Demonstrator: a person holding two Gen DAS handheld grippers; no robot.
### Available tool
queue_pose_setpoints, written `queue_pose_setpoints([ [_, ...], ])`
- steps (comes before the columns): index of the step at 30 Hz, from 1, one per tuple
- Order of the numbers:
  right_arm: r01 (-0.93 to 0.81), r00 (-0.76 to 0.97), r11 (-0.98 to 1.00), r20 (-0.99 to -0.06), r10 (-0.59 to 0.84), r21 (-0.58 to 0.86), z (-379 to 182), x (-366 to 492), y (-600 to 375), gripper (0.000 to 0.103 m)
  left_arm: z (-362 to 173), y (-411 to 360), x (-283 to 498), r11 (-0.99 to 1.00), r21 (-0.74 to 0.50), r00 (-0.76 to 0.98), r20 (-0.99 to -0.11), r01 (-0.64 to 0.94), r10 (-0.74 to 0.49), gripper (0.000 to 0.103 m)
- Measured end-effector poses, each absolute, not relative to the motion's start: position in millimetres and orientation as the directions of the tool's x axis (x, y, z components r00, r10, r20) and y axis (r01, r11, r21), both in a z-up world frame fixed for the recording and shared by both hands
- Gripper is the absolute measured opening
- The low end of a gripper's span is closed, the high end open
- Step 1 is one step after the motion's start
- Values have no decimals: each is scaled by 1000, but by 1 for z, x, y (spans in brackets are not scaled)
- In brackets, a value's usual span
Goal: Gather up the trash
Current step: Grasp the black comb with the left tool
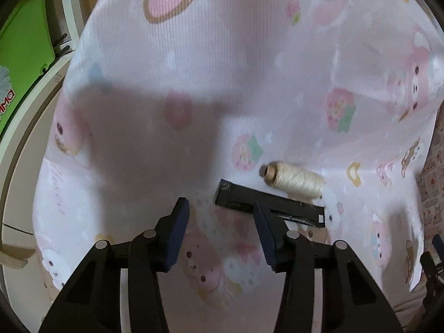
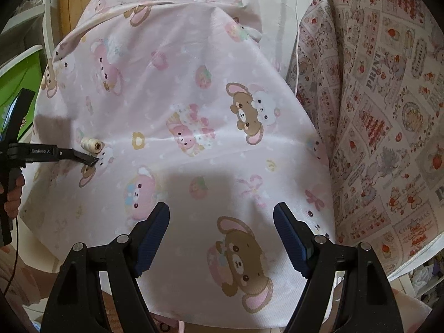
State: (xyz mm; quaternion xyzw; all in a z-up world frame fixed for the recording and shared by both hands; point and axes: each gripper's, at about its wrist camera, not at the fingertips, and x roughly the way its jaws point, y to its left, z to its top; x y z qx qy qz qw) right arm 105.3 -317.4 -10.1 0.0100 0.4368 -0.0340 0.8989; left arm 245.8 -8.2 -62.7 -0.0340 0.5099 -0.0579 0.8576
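Note:
A flat black strip-shaped piece [image 1: 277, 208] lies on the pink cartoon-print cloth [image 1: 222, 69]. Just behind it lies a spool of cream thread [image 1: 294, 180], on its side. My left gripper [image 1: 219, 202] points down at the strip's left end. Its jaws stand apart with only cloth between the pads, and its right finger [image 1: 266, 236] overlaps the strip. In the right wrist view the spool [image 2: 91, 144] and the left gripper [image 2: 93, 161] sit at the far left. My right gripper [image 2: 222, 206] hangs open over bare cloth, far from both objects.
A green box [image 1: 22, 63] and a white curved rim [image 1: 33, 111] border the cloth on the left. A strawberry-print cloth [image 2: 388, 111] covers the area to the right. A hand [image 2: 14, 194] holds the left gripper's handle. A wooden door [image 2: 72, 5] stands behind.

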Motion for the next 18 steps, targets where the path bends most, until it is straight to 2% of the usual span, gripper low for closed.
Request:
queue_pose_setpoints([
  [5,69,619,997,-783,-61,-24,-10,103,-317,79,-62,-7,262,989,-138,471,-870,49,-144,46],
  [12,83,620,996,-782,-65,-18,-9,102,-320,79,-65,-14,266,996,-58,452,-888,65,-82,36],
  [13,84,619,996,-783,-63,-14,-8,102,-321,79,-64,-13,264,996,-62,441,-894,66,-85,32],
  [15,87,618,996,-784,-62,-10,-8,102,-323,79,-63,-20,258,993,-96,405,-907,75,-118,12],
  [18,88,618,996,-784,-57,-3,-7,101,-323,79,-63,-25,243,988,-108,358,-923,111,-141,7],
])
